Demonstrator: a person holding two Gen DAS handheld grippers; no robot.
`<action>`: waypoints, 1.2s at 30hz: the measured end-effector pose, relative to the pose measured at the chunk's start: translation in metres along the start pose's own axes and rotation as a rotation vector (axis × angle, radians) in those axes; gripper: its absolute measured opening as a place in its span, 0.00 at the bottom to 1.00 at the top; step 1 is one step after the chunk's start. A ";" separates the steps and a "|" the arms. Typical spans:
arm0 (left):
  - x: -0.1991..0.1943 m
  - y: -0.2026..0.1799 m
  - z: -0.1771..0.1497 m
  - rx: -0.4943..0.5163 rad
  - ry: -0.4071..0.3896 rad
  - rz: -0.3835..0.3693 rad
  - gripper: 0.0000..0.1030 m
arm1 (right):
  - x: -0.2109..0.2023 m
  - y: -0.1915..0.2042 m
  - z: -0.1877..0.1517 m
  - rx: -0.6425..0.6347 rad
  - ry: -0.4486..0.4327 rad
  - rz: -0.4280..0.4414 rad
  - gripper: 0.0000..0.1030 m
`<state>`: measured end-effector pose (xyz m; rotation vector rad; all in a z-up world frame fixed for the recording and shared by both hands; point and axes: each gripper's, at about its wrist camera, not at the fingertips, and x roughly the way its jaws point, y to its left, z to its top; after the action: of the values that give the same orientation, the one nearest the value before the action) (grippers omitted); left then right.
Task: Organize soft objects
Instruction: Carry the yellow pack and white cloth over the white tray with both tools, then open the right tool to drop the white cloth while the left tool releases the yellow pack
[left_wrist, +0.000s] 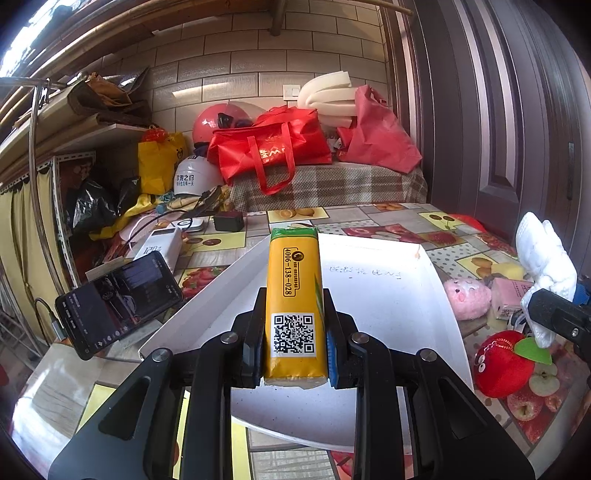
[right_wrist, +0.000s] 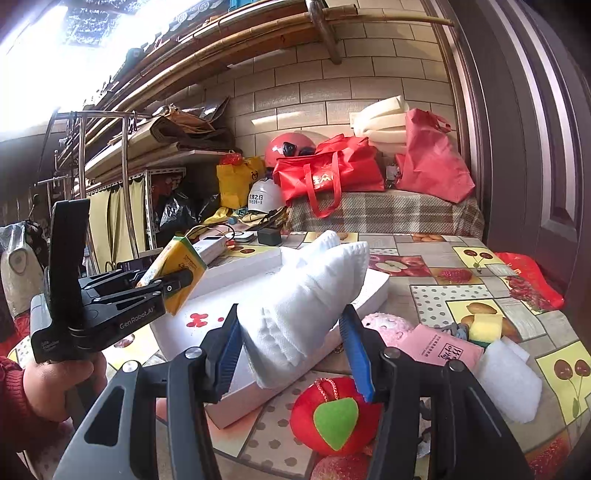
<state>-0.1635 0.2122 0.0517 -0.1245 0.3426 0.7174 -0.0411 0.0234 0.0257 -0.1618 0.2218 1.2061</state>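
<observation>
My left tongs (left_wrist: 294, 354) pinching yellow tissue pack (left_wrist: 294, 295), held above white box (left_wrist: 384, 295). My right tongs (right_wrist: 291, 343) clamped on folded white towel (right_wrist: 314, 295), over near edge of white box. Right of box on table (right_wrist: 517, 295): red plush apple (right_wrist: 332, 417) nearest, then pink plush (left_wrist: 467, 297), pink packet (right_wrist: 439, 347), yellow sponge (right_wrist: 487, 326). Left of box: phone (left_wrist: 118, 295). Beyond box: red bag (left_wrist: 273, 147).

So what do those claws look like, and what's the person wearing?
Both claws are black scissor-like frames with silver rivets and ribbed blue pads. The left claw has "GenRobot.AI" written in pale letters on its side. The hand holding it comes out of a red knitted sleeve.
</observation>
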 end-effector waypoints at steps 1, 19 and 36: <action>0.005 0.003 0.002 -0.006 0.006 0.001 0.23 | 0.005 0.002 0.000 -0.002 0.006 0.004 0.50; 0.072 0.034 0.019 -0.057 0.120 0.042 0.23 | 0.098 0.015 0.021 -0.005 0.099 0.036 0.51; 0.073 0.039 0.020 -0.074 0.135 0.062 0.81 | 0.114 0.022 0.028 -0.011 0.105 -0.011 0.86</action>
<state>-0.1330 0.2915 0.0448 -0.2345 0.4509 0.7853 -0.0204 0.1413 0.0234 -0.2353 0.3056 1.1892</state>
